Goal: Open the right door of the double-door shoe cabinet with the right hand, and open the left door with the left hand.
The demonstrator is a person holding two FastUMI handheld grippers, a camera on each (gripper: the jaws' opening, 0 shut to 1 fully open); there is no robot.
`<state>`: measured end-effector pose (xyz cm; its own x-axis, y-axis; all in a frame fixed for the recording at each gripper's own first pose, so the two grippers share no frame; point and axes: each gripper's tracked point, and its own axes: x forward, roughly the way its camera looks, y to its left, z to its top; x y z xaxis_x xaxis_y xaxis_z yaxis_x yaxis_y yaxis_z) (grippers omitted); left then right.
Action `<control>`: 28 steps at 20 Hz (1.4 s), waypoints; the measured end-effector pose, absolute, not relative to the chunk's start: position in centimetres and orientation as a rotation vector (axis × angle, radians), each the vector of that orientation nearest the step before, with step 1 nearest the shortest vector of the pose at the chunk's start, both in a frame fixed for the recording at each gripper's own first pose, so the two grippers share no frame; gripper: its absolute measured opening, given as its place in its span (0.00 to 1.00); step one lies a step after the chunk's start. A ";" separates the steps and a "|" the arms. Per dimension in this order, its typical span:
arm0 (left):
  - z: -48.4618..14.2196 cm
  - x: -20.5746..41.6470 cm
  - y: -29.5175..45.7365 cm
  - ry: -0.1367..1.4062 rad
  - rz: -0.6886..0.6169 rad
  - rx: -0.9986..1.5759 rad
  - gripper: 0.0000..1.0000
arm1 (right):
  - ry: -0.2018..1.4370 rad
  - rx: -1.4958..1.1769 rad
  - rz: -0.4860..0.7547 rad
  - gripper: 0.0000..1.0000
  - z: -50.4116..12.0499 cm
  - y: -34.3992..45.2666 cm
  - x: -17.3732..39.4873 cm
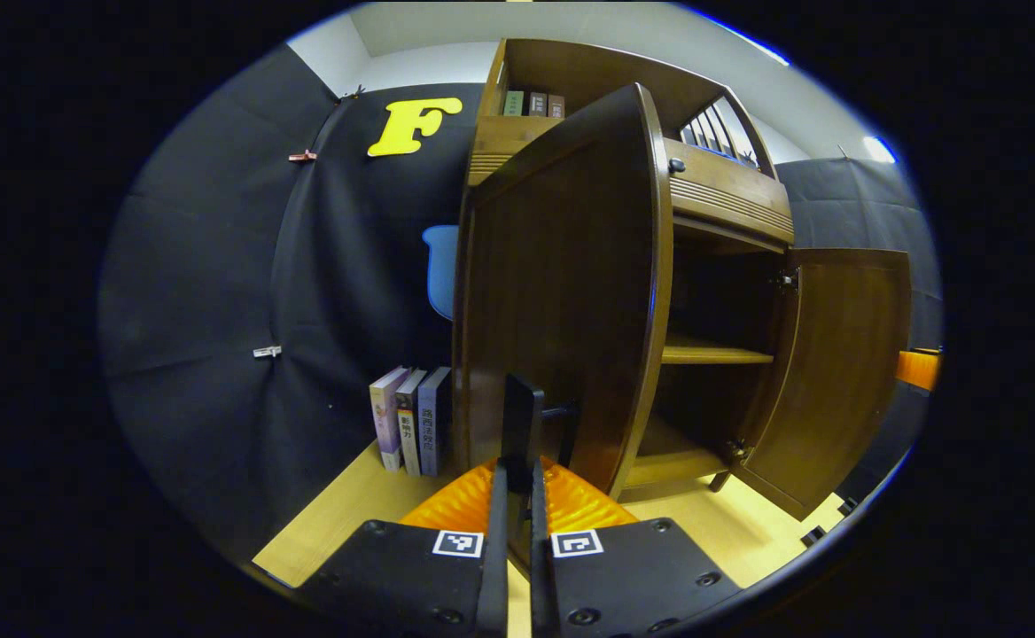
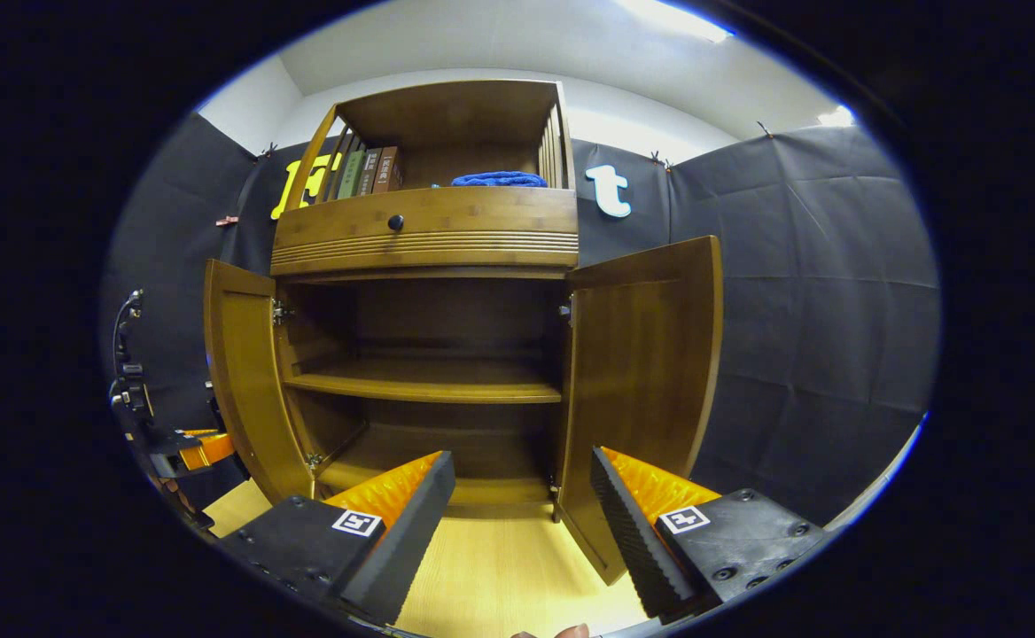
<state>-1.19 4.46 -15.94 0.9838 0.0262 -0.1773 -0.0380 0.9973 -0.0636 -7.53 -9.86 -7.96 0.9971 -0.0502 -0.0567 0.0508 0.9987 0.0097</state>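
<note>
The wooden shoe cabinet [image 2: 429, 230] has both doors swung out, baring its inner shelf [image 2: 424, 383]. In the left gripper view the left door [image 1: 562, 292] stands close ahead, outer face towards me. My left gripper [image 1: 517, 483] is shut on that door's dark upright handle [image 1: 522, 416]. The right door [image 1: 836, 372] hangs wide beyond it. In the right gripper view my right gripper [image 2: 522, 496] is open and holds nothing, low in front of the cabinet, just left of the right door [image 2: 642, 372]. The left door [image 2: 247, 381] shows at the left, with the other gripper [image 2: 172, 452] beside it.
Three books [image 1: 411, 421] stand on the pale wooden floor [image 2: 500, 567] left of the cabinet. The top shelf carries more books [image 2: 367, 173] and a blue cloth [image 2: 498, 179]. A drawer with a dark knob [image 2: 395, 222] sits above the doors. Black cloth walls close in the sides.
</note>
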 end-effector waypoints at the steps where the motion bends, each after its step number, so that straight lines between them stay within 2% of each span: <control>1: -15.8 -1.4 5.1 0.176 0.037 -0.065 0.13 | 0.056 0.010 -0.046 0.98 -8.0 -9.4 -7.7; 4: -15.9 -1.8 6.9 0.169 0.061 -0.080 0.11 | 0.054 -0.002 -0.031 0.96 -8.1 -8.2 -7.9; 15: -14.8 -2.6 12.4 0.142 0.131 -0.059 0.08 | 0.057 -0.008 -0.005 0.98 -8.1 -5.3 -7.7; 16: -14.8 -2.7 12.4 0.143 0.116 -0.070 0.00 | 0.056 -0.007 -0.002 0.98 -7.9 -5.0 -7.3; 17: -14.6 -2.7 12.3 0.143 0.105 -0.079 0.06 | 0.055 -0.009 0.001 0.98 -8.0 -4.8 -7.2; 18: -14.7 -2.8 12.4 0.146 0.101 -0.082 0.06 | 0.054 -0.010 0.003 0.96 -8.0 -4.5 -7.2; 19: -14.7 -2.9 12.4 0.146 0.097 -0.085 0.02 | 0.054 -0.009 0.007 0.98 -8.0 -4.2 -7.2; 20: -14.7 -3.1 12.4 0.144 0.094 -0.085 0.07 | 0.052 -0.007 0.011 0.98 -7.9 -4.0 -7.0; 22: -14.4 -3.7 12.4 0.140 0.095 -0.075 0.07 | 0.045 -0.010 0.019 0.96 -7.7 -3.5 -6.6; 24: -13.9 -4.5 12.3 0.131 0.104 -0.053 0.07 | 0.039 -0.019 0.024 0.98 -7.5 -3.2 -6.2; 25: -13.5 -5.0 12.3 0.122 0.108 -0.038 0.12 | 0.034 -0.023 0.021 0.98 -7.4 -3.0 -5.8; 26: -13.1 -5.6 12.1 0.110 0.105 -0.023 0.07 | 0.023 -0.025 0.016 0.96 -7.2 -3.0 -5.5; 28: -12.5 -6.4 11.9 0.097 0.106 0.001 0.10 | -0.003 -0.024 0.001 0.96 -6.6 -2.8 -4.9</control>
